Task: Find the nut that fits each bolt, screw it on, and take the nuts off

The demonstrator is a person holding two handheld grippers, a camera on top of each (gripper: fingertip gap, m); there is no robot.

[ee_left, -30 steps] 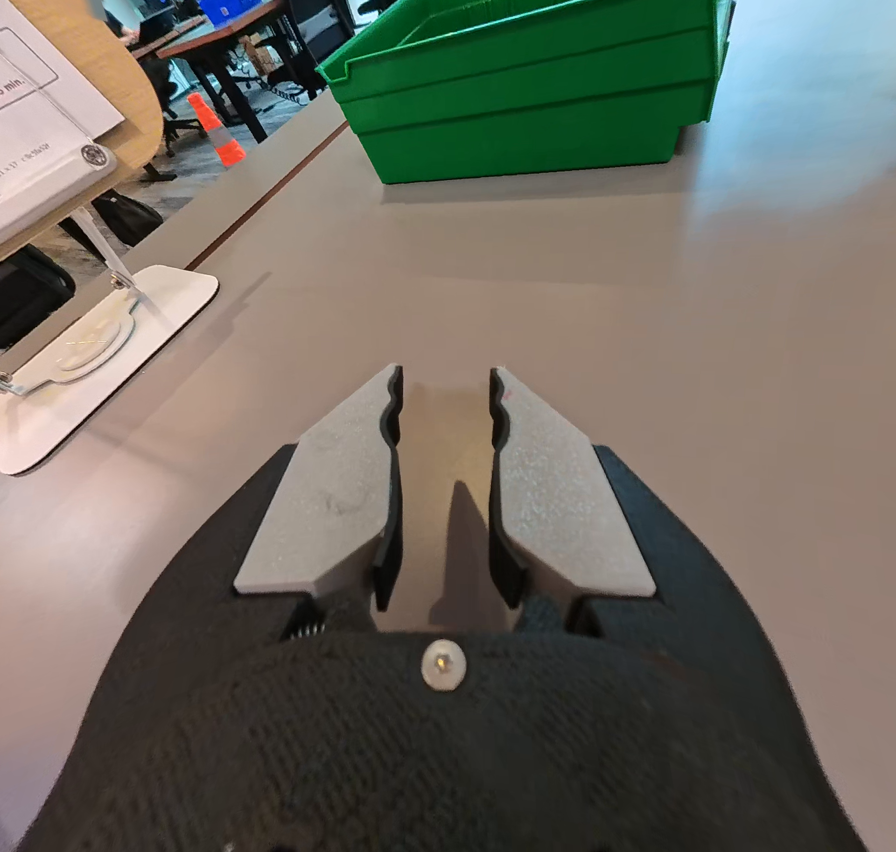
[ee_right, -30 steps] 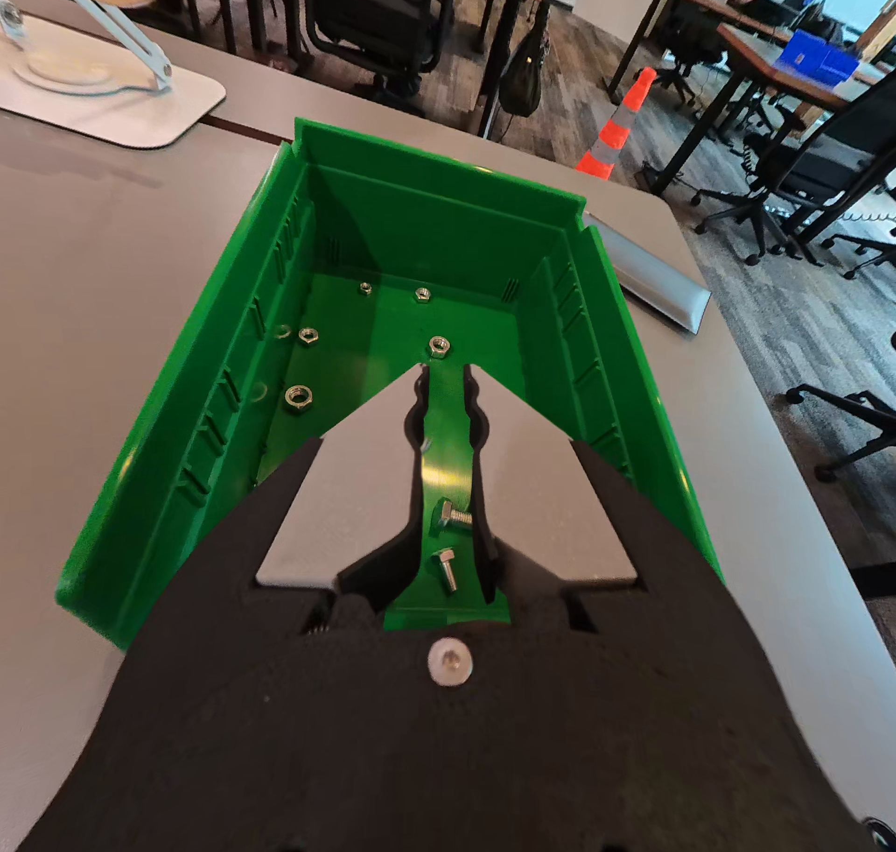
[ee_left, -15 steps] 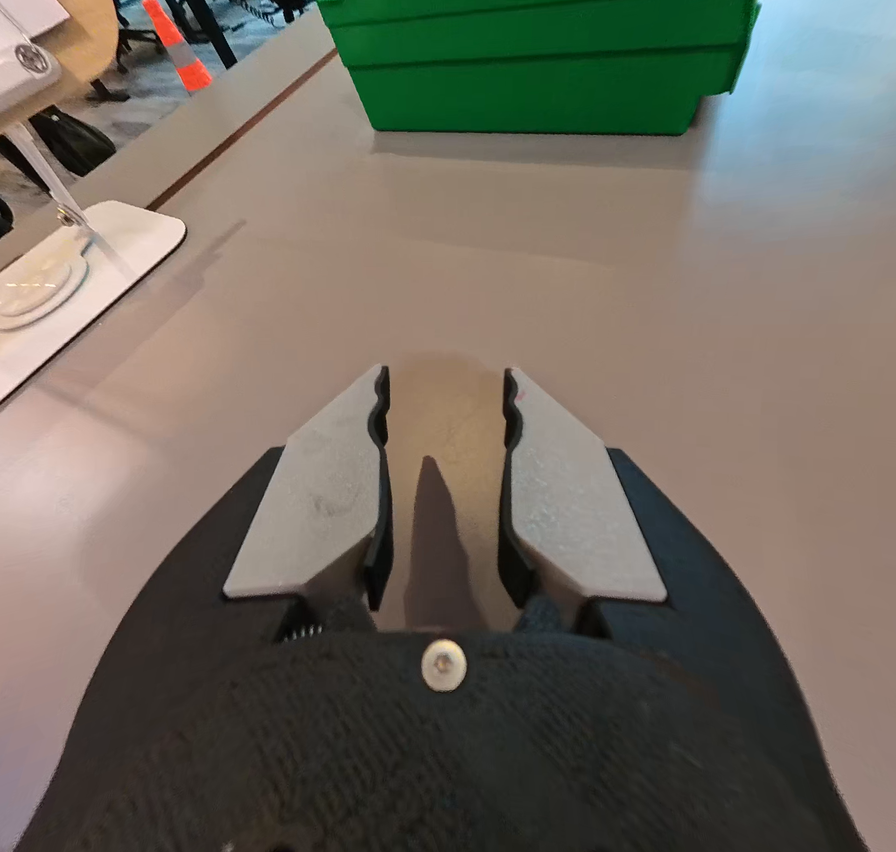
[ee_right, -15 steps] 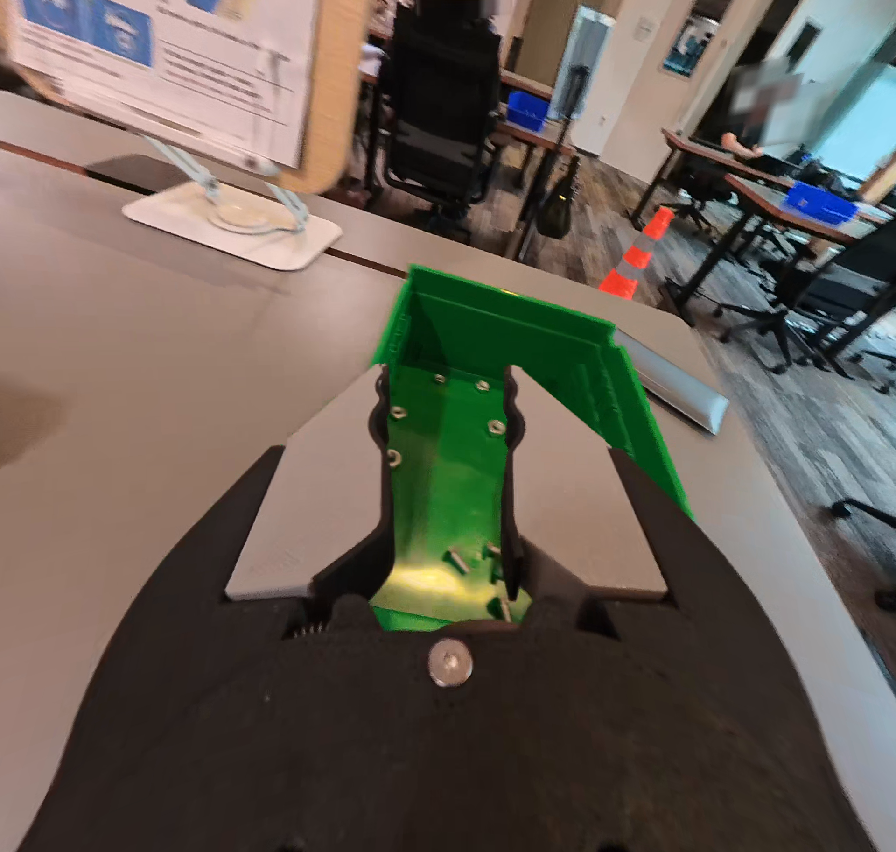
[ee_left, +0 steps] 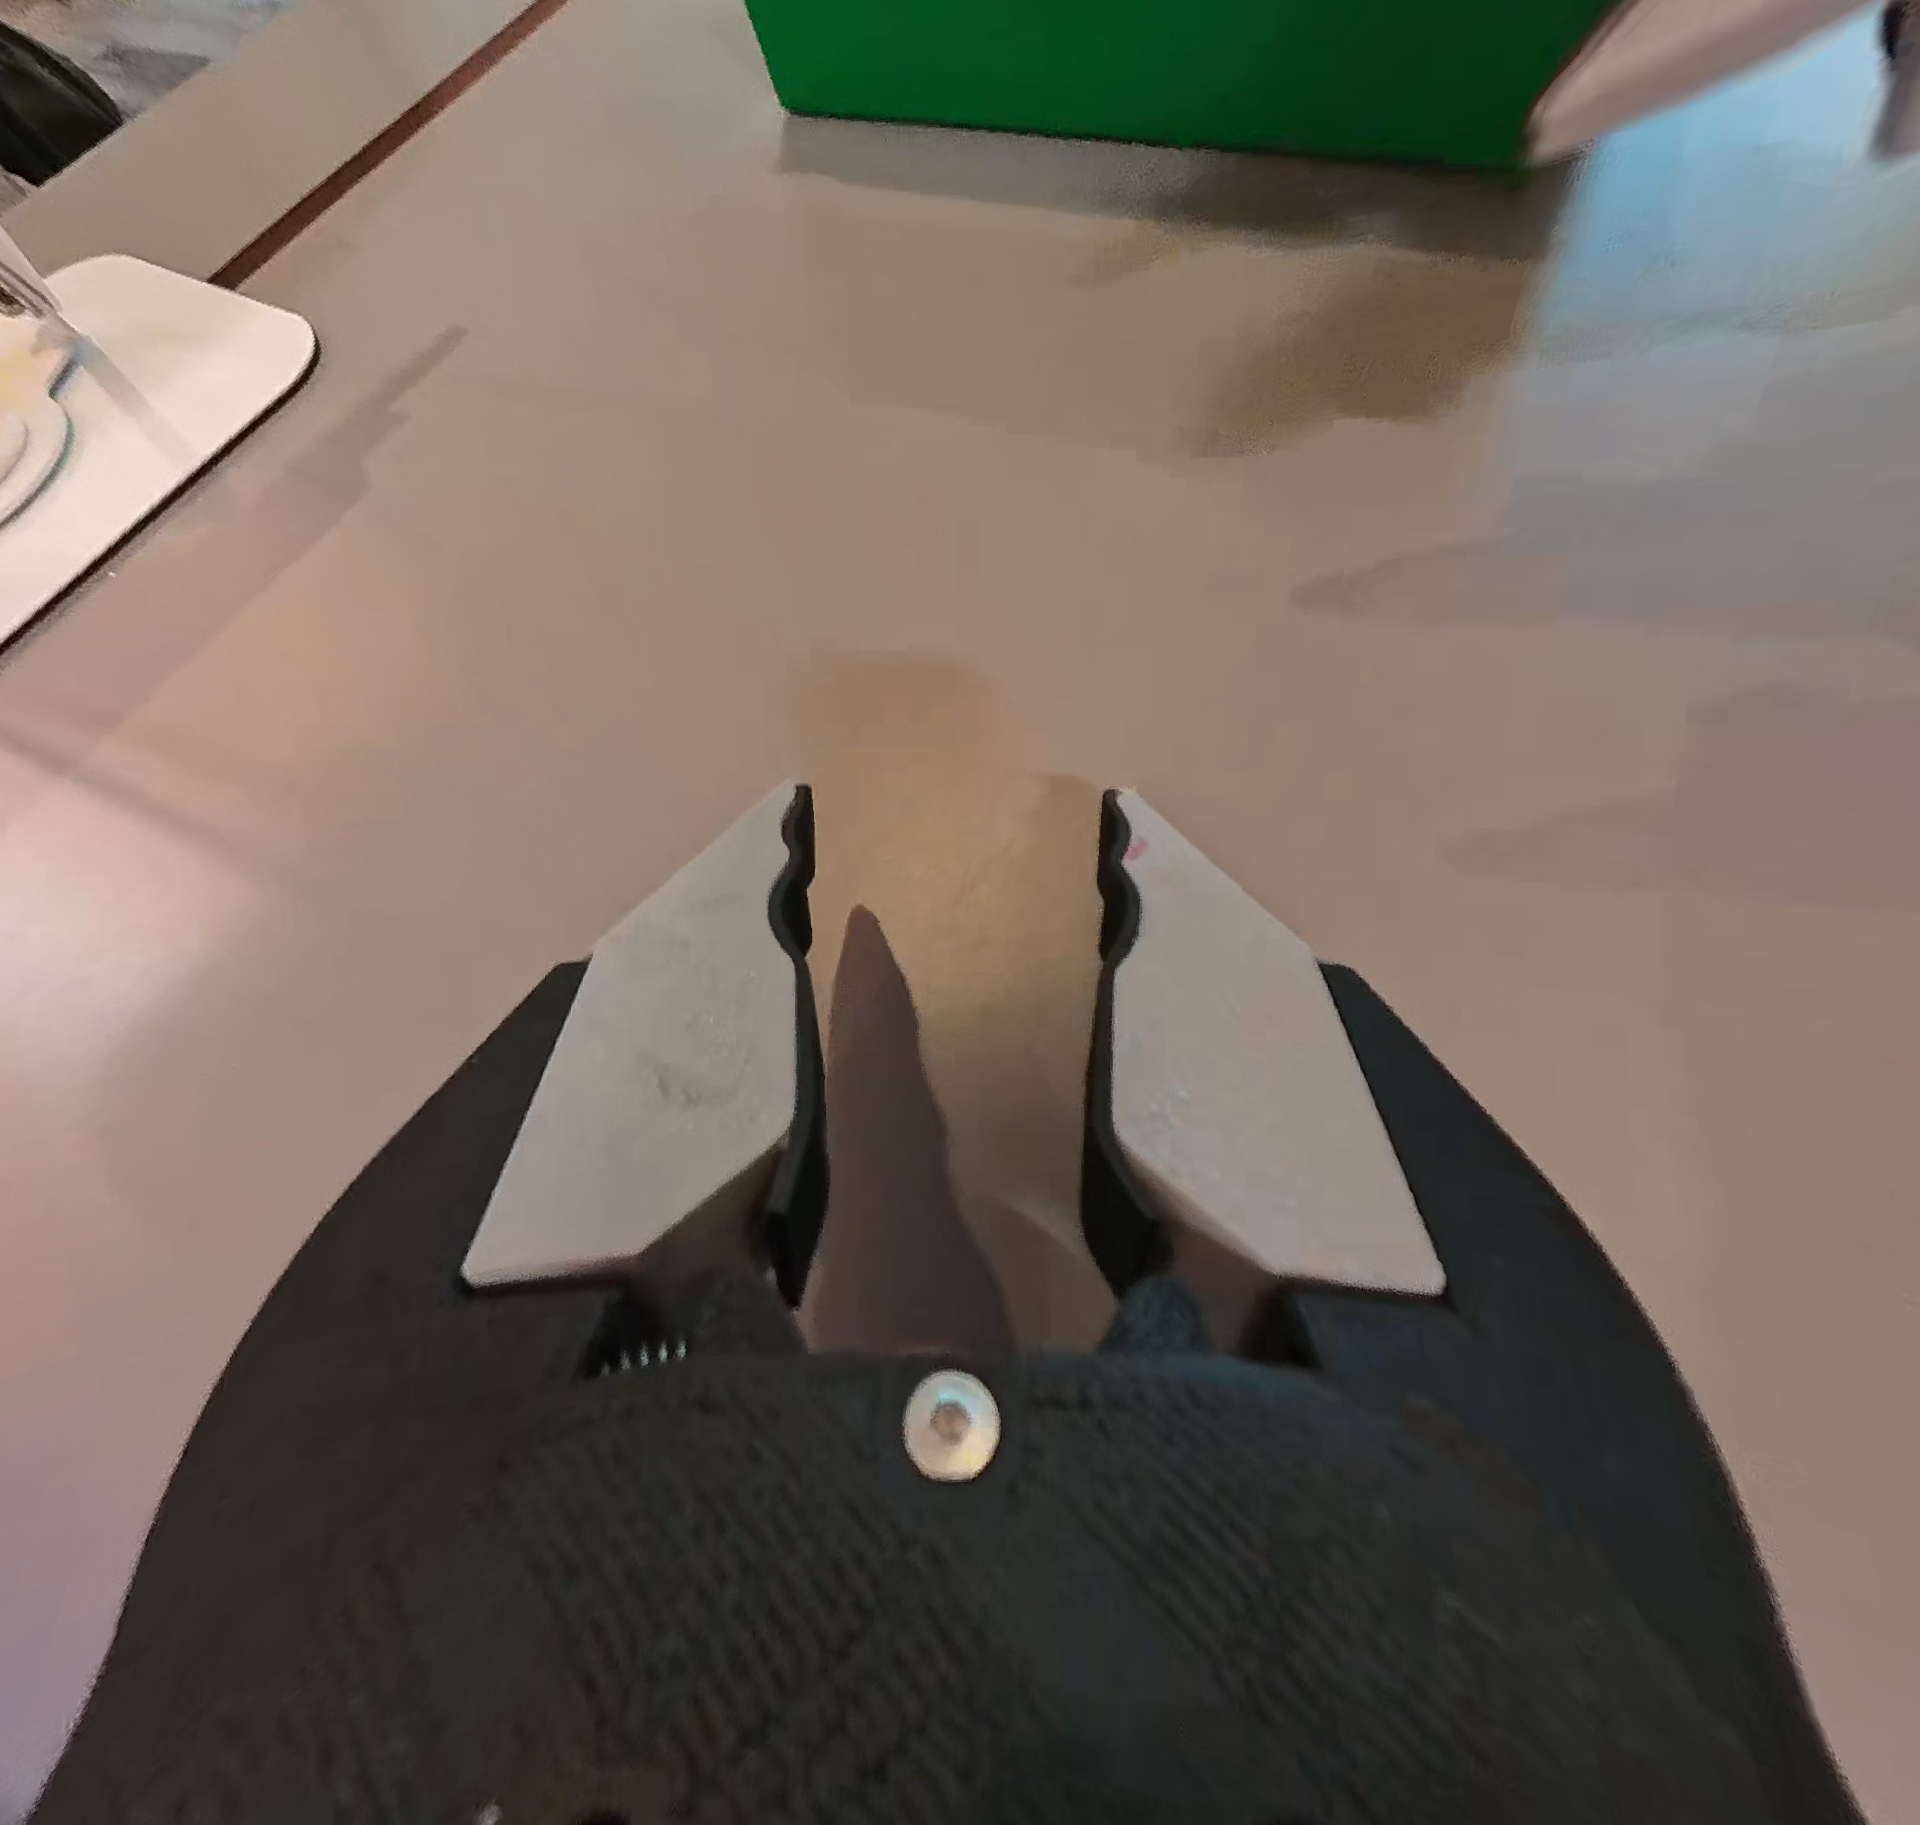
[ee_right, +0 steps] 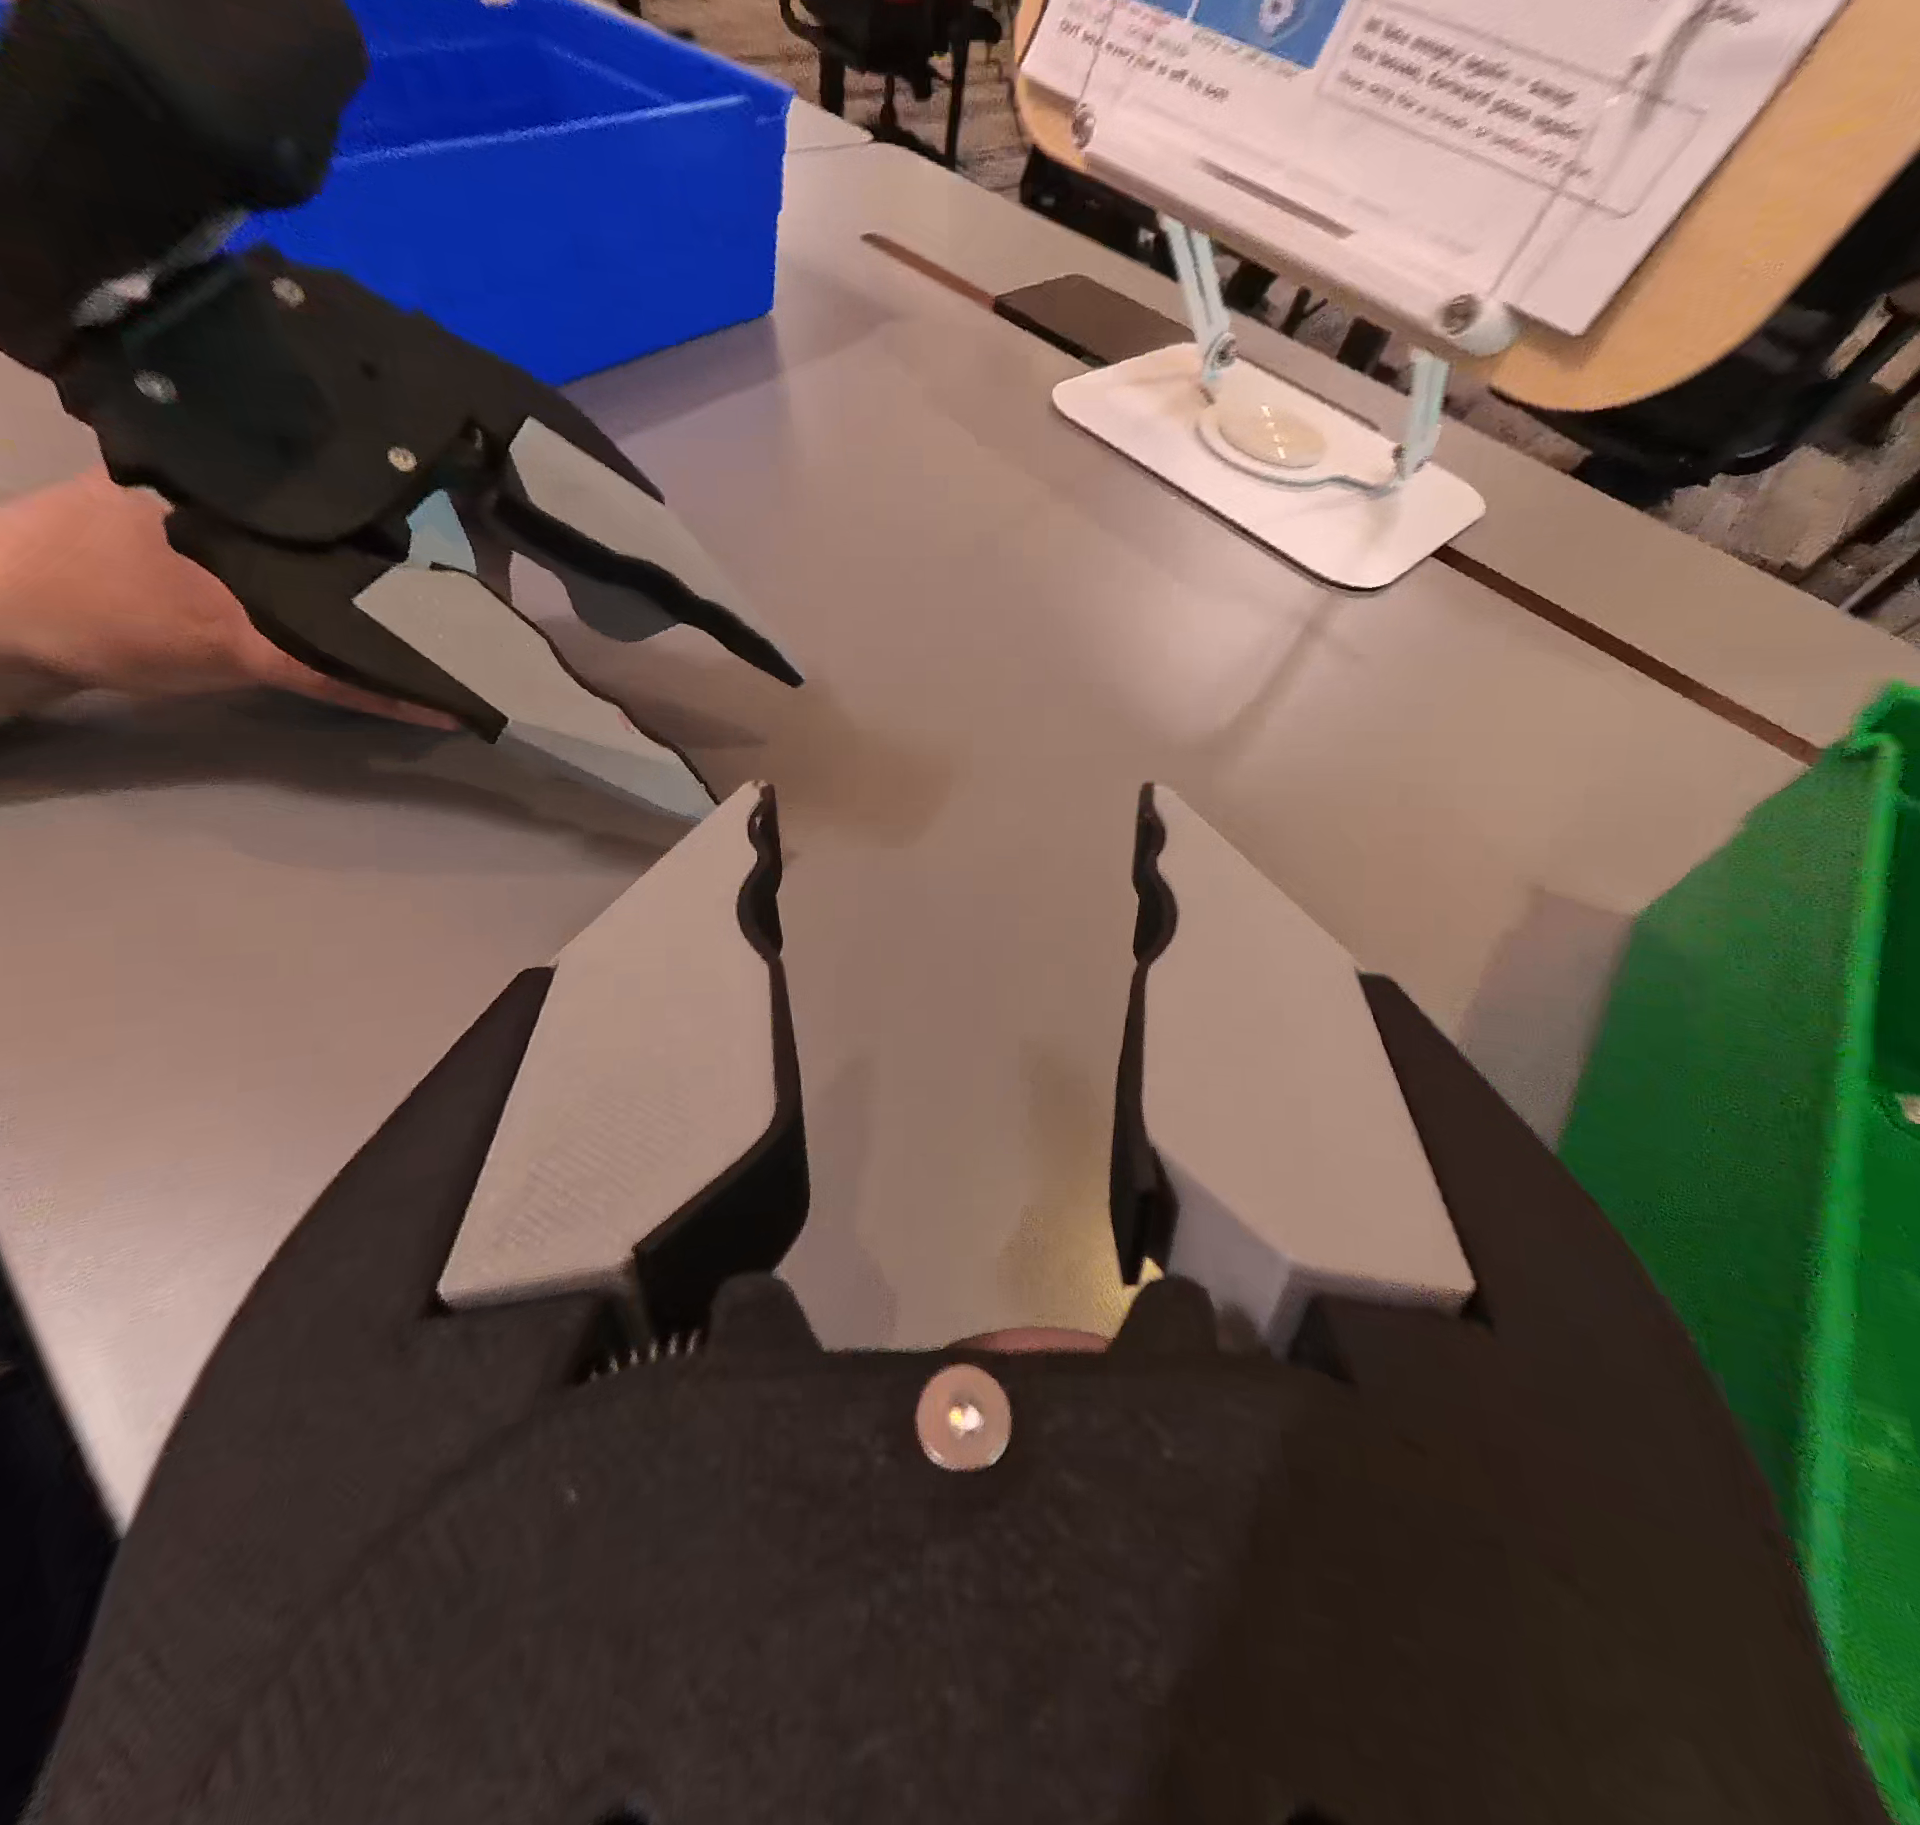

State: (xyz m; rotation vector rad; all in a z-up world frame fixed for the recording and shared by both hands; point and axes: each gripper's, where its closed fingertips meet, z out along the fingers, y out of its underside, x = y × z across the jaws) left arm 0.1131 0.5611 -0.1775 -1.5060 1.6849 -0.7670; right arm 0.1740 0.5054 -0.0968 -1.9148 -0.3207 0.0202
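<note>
Two hand-held grippers hover low over the bare grey surface (ee_right: 987, 570), both spread with nothing between the fingers: the right hand-held gripper (ee_right: 951, 819) nearest, the left hand-held gripper (ee_right: 748, 726) just beside it. Farther off stands the green bin (ee_left: 1132, 40); the nuts and bolts are presumably inside it, but none shows here. Such small steel parts will likely be hard, light and slippery, so a bolt is best pinched across its head, a nut across its flats.

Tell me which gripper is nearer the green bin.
Right. The right gripper hangs open just beside the green bin; the left gripper, also open, sits farther back across bare table.
</note>
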